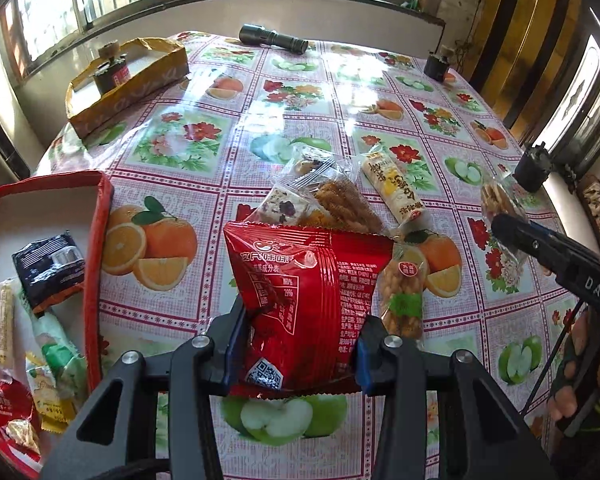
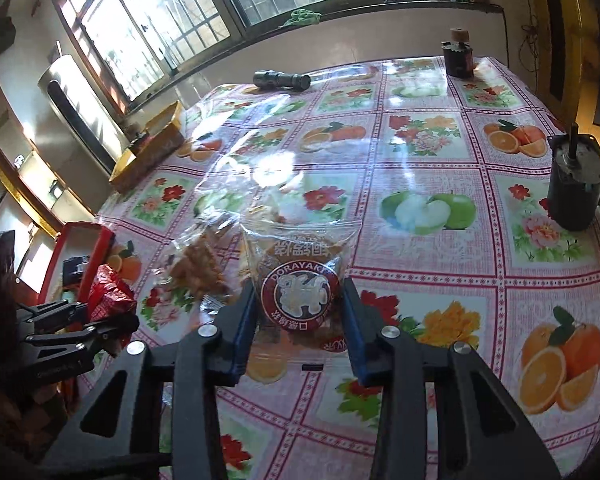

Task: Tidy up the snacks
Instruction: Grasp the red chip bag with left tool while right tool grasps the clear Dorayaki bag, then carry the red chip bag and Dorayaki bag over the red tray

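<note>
My left gripper is shut on a red snack packet, held above the table. Beyond it lies a pile of snacks: a nougat piece, twisted fried sticks, a yellow-white bar and an orange twist packet. The red box at the left holds a black packet and several other snacks. My right gripper is shut on a clear dorayaki packet, lifted off the table. In the right wrist view the left gripper with its red packet shows at the left, beside the red box.
A fruit-print tablecloth covers the table. A yellow box with a dark jar stands at the far left. A black flashlight lies at the far edge. Dark motor-like cylinders and a corked jar stand on the right side.
</note>
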The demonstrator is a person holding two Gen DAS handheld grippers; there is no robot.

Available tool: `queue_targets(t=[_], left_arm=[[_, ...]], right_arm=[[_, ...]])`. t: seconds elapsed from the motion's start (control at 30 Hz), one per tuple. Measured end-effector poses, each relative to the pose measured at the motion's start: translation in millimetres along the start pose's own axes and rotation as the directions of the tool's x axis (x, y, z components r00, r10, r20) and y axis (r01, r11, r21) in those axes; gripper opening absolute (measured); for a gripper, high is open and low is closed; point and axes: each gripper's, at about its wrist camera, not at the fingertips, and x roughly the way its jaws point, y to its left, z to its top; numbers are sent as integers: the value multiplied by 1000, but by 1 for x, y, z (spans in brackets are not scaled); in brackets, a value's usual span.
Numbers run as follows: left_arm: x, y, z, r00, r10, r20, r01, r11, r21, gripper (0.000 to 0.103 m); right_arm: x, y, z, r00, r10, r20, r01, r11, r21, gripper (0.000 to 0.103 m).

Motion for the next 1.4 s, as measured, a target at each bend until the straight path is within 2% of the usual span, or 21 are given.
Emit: queue_targets(t=[0.33,0.73,1.23,1.4], left_arm=[[-38,39,-24,998,25,55,-21,996,-83,43],[-57,90,-42,994,78,78,-63,982,-180,43],[-73,164,-68,981,182,71,-152,937,-315,43],[-71,180,-71,979,196,60,-164,925,-343,43]], right_arm=[[-11,71,-23,990,139,-2,-139,989,-56,41],[7,133,-33,979,194,-56,-200,971,-131,41],[46,212,-31,952,280,-122,-301,930,-212,41],[62,233,-32,942,300,-150,-328,917,-226,42]])
